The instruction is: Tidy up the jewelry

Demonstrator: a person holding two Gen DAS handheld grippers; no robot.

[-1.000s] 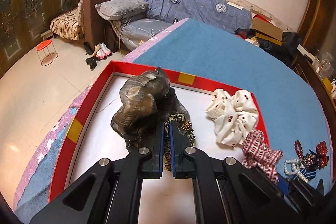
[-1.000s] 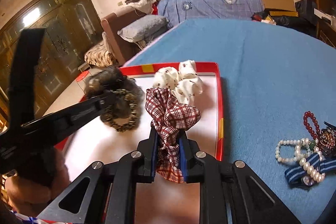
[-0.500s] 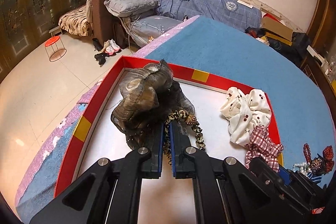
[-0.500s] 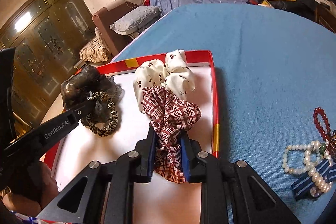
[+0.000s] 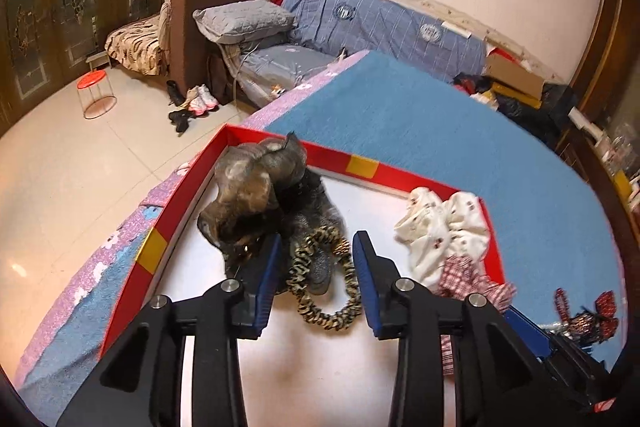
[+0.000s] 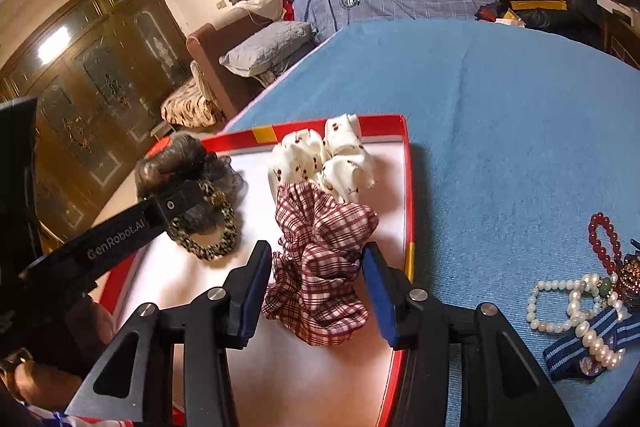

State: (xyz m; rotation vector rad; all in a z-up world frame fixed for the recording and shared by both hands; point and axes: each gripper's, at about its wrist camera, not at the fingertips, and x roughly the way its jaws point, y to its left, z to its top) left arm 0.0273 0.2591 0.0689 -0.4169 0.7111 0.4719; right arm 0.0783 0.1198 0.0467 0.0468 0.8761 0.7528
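Note:
A red-rimmed tray with a white floor lies on the blue cloth. My left gripper is open, its jaws either side of a leopard-print hair tie lying in the tray against a dark brown gauzy scrunchie. My right gripper is open around a red plaid scrunchie lying in the tray. A white dotted scrunchie lies just behind it, also visible in the left wrist view.
On the blue cloth right of the tray lie a pearl bracelet, a red bead bracelet, a blue striped bow and a jewelled brooch. The table's left edge drops to the tiled floor. A sofa stands behind.
Both grippers have opened. The left let go of the leopard-print hair tie and the right let go of the plaid scrunchie; both items now rest on the tray floor.

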